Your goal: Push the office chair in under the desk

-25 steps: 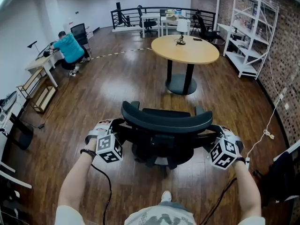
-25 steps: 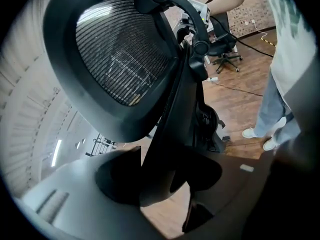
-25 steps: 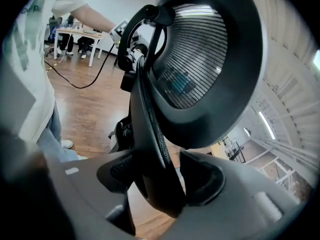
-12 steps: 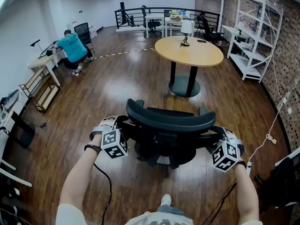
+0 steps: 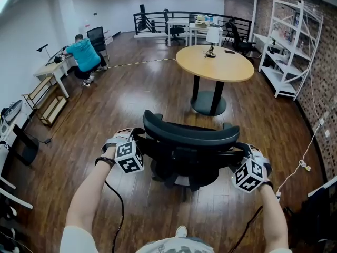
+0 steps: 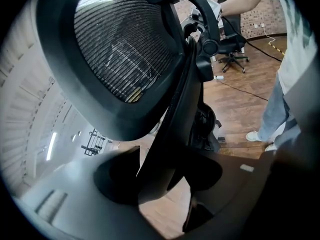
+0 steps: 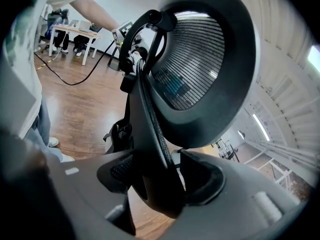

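Gripping the black mesh-backed office chair [image 5: 190, 137] by both side edges of its backrest, left gripper [image 5: 139, 141] and right gripper [image 5: 238, 156] each clamped onto the frame. Well beyond both grippers, a round wooden table [image 5: 217, 63] on a black pedestal.

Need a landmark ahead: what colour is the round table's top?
The round table has a light tan wooden top on a black pedestal; the head view shows it best.
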{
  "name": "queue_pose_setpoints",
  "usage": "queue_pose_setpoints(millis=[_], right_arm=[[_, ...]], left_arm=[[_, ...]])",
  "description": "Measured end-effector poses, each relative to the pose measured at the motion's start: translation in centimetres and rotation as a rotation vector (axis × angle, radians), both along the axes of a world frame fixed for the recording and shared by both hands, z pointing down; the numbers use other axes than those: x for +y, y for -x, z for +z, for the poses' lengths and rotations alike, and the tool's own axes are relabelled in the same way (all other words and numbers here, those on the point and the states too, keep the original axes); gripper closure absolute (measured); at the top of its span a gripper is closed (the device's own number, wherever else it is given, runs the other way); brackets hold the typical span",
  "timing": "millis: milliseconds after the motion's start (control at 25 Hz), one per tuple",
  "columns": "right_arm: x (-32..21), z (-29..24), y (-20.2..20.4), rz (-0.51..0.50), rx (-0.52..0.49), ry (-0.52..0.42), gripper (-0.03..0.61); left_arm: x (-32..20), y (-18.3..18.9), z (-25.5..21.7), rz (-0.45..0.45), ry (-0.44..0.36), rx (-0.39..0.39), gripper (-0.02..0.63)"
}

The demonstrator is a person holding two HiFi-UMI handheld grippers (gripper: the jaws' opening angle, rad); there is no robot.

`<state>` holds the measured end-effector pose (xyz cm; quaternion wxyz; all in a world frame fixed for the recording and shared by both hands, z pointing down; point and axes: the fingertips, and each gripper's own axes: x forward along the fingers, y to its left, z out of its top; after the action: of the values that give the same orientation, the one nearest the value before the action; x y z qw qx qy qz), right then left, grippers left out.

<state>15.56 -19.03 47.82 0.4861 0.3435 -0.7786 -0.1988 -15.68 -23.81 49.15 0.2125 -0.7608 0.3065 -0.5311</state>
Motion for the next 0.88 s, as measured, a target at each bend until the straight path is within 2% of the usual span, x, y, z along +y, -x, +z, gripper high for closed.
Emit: queue_pose_setpoints(millis=[560,880], right_arm=[[-4.6,-0.2,-1.2,-0.004,0.0,-0.007,0.327],[-8.8,0.2,-2.7,0.027,0.007,-0.012,0.324]], left_arm=[[-4.5,-1.3,0.0,-0.034,0.014,0.014,0.344],[-8.9,-2.8,-0.2,-0.016,0.0,0.025,0.342]])
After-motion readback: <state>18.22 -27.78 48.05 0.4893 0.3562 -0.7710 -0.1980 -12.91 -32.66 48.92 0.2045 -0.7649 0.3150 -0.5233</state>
